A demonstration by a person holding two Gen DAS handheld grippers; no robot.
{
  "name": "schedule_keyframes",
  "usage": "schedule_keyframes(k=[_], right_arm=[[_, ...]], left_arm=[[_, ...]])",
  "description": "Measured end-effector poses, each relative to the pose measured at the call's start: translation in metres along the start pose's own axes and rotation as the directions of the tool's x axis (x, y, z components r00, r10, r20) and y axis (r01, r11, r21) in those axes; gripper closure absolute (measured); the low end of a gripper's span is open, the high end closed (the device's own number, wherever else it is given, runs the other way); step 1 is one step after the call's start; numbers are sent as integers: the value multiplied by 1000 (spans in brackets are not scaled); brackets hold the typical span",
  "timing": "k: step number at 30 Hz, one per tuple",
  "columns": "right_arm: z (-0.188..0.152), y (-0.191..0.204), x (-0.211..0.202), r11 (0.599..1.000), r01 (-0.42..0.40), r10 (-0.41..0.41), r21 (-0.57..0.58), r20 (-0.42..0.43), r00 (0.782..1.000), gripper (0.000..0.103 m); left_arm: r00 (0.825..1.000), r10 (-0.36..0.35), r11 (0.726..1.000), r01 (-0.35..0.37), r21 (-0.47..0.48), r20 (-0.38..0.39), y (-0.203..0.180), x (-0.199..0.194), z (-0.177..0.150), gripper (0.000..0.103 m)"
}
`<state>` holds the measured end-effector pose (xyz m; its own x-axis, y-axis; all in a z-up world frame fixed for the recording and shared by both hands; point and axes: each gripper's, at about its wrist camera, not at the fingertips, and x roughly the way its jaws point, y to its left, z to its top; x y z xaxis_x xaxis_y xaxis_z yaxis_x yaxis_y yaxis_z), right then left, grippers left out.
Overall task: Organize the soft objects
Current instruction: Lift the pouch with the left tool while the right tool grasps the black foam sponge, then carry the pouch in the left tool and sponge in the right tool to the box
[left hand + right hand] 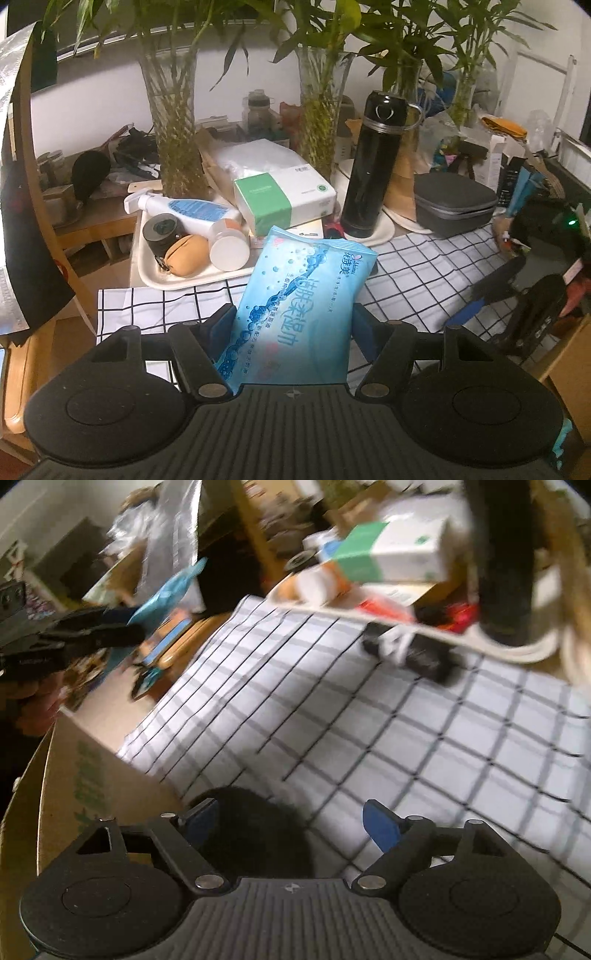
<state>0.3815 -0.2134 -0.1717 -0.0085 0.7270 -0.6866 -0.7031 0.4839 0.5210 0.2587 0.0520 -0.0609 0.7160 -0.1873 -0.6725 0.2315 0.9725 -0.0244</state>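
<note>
A light blue pack of wet wipes (303,295) stands tilted between the fingers of my left gripper (293,325), which is shut on its lower half above the checked cloth (424,266). The right wrist view, which is blurred, shows the same left gripper (122,631) at the far left with the blue pack (166,594) sticking out of it. My right gripper (291,819) is open low over the cloth (406,738). A black fuzzy soft thing (255,834) lies between its jaws, close to the left pad and apart from the right pad. The right gripper (469,299) also shows at the right edge of the left wrist view.
A cardboard box (74,775) stands at the cloth's near left corner. Behind the cloth a white tray (166,284) holds a spray bottle (184,208), a jar and a tan pouch. A green-and-white tissue box (284,199), a black flask (373,166), a grey case (454,206) and glass vases (173,122) crowd the back.
</note>
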Motion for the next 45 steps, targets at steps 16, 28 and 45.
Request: schedule_keyframes(k=[16,28,45], right_arm=[[-2,2,29,996,-94,94,3,-129,987,58],[12,11,-51,983,180,-186,46,188,964,61],[-15,74,-128,842,503,-533,194,443,721,62]], left_arm=[[1000,3,1000,-3,-15,-12,5,1,0,37],[999,37,998,-36,-48,20,13,-3,-2,37],[992,84,996,-83,-16,99,-1,-17,-5,38]])
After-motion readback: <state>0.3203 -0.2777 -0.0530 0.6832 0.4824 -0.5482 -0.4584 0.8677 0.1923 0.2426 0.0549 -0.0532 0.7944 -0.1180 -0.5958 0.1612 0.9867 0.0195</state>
